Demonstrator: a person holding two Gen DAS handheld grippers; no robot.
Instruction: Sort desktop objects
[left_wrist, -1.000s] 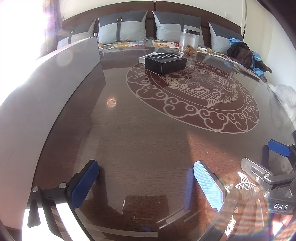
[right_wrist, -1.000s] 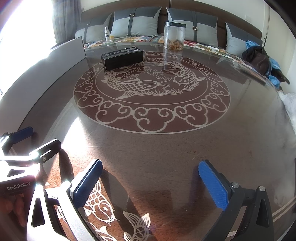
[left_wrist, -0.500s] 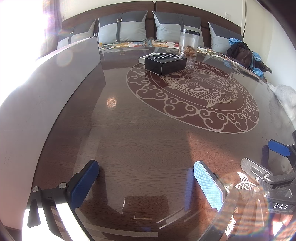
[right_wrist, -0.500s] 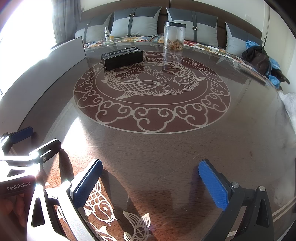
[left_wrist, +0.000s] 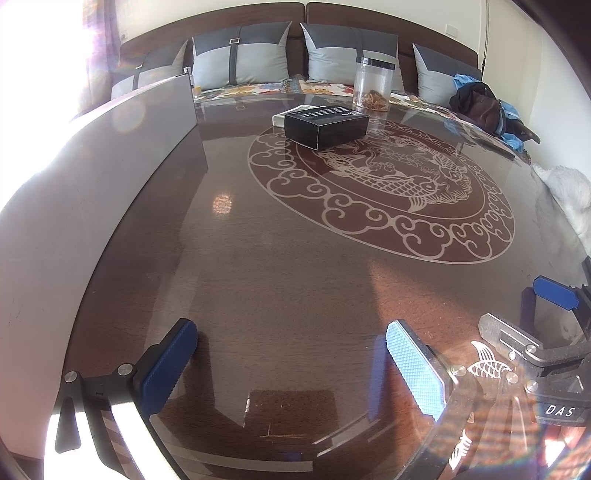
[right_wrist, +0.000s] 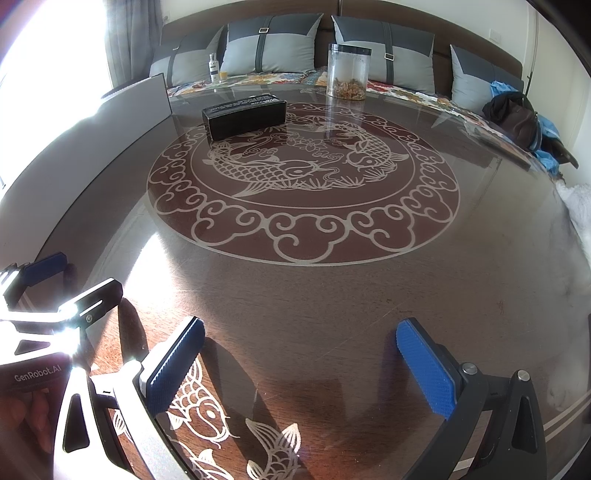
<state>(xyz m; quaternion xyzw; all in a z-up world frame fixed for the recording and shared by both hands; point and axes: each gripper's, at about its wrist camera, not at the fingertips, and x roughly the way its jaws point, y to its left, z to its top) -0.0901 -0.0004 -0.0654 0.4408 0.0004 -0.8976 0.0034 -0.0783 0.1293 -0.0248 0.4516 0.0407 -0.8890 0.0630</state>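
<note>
A black box (left_wrist: 327, 124) lies at the far side of the dark glass-topped table (left_wrist: 280, 266), on the edge of the fish medallion; it also shows in the right wrist view (right_wrist: 244, 113). A clear jar with a black lid (left_wrist: 373, 87) holding brown bits stands behind it, and shows in the right wrist view too (right_wrist: 348, 71). My left gripper (left_wrist: 288, 365) is open and empty above the near table edge. My right gripper (right_wrist: 301, 365) is open and empty, beside the left one. Each gripper shows at the edge of the other's view.
A grey upright panel (left_wrist: 85, 177) runs along the table's left side. A sofa with grey cushions (right_wrist: 269, 48) lies beyond the table. A small bottle (right_wrist: 213, 66) stands on the sofa. A dark bag with blue cloth (right_wrist: 517, 118) lies at the far right.
</note>
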